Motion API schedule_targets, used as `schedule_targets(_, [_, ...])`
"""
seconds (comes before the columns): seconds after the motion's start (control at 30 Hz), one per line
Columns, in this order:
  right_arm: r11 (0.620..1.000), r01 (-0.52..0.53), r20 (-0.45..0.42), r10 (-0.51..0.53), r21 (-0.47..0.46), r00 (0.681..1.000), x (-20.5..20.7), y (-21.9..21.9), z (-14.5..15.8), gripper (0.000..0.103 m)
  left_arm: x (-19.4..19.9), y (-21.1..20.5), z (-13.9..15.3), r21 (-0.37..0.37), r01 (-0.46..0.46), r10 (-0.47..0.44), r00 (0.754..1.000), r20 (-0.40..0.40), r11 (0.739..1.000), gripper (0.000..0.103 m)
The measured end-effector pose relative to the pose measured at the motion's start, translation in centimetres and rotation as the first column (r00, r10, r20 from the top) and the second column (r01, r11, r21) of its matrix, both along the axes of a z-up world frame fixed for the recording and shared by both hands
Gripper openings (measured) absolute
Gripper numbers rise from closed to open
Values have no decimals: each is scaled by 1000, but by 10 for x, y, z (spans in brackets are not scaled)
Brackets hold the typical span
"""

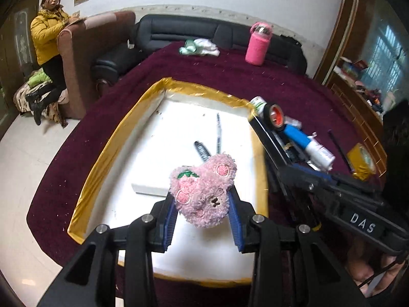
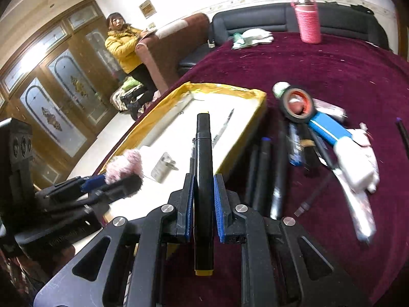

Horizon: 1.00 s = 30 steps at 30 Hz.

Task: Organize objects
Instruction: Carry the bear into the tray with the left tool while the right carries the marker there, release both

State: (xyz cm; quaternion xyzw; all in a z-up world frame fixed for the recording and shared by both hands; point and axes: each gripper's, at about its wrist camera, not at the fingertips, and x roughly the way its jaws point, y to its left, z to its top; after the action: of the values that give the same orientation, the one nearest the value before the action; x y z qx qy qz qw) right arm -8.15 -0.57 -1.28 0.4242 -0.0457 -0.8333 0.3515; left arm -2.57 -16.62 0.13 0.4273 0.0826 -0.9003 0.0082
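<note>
Objects are maybe a third sorted, judging by the layout. Gold-taped white tray (image 1: 112,151) already has two pens (image 1: 204,151), a small white box (image 1: 150,189) and a plug adapter (image 2: 163,167) in it. Left gripper (image 1: 203,204) is clamped on a pink plush bear (image 1: 203,192) over the tray, jaws partway apart around it. Right gripper (image 2: 203,202) pinches a black marker (image 2: 203,179) at the tray's edge, jaws nearly together. Still loose on the maroon cloth (image 2: 319,66): black tape roll (image 2: 297,105), blue-and-white tube (image 2: 329,130), more markers (image 2: 263,174).
</note>
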Motion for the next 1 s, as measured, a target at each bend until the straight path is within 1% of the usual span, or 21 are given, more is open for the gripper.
schedule_targets(0.2, [999,-28,13,28,33,1000,-25,-33,-7,15,-13,2,-20,-21,51,-49,997,65,998,36])
schedule_targets(0.3, [998,-37,31,35,52,999,-42,-46,-12,15,-22,2,-31,-42,55,-50,992,115,998,36])
schedule_targets(0.37, [996,-50,30,48,73,998,-53,-57,-16,15,-27,0,-39,-41,55,-48,987,152,998,36])
schedule_targets(0.43, [994,-61,26,59,89,998,-61,-66,-19,15,-32,-2,-43,-44,61,-53,984,169,997,36])
schedule_targets(0.53, [990,-73,26,70,122,997,-76,-80,-25,15,-37,-8,-45,-50,49,-39,983,178,998,36])
schedule_targets(0.63, [988,-81,44,75,135,996,-85,-87,-32,15,-42,-14,-45,-58,28,-17,983,182,998,36])
schedule_targets(0.83, [984,-83,20,80,157,997,-83,-90,-36,15,-41,-12,-44,-80,34,-20,984,177,996,36])
schedule_targets(0.87, [984,-83,14,81,161,997,-83,-90,-36,15,-40,-11,-44,-82,34,-19,984,175,996,39])
schedule_targets(0.93, [983,-84,8,84,166,996,-82,-91,-36,15,-37,-12,-43,-69,27,-15,986,163,997,42])
schedule_targets(0.97, [983,-81,10,81,162,997,-83,-90,-36,15,-38,-13,-43,-60,23,-13,987,159,998,46])
schedule_targets(1.0, [984,-82,13,80,157,997,-83,-90,-36,16,-37,-13,-42,-52,17,-9,989,149,999,47])
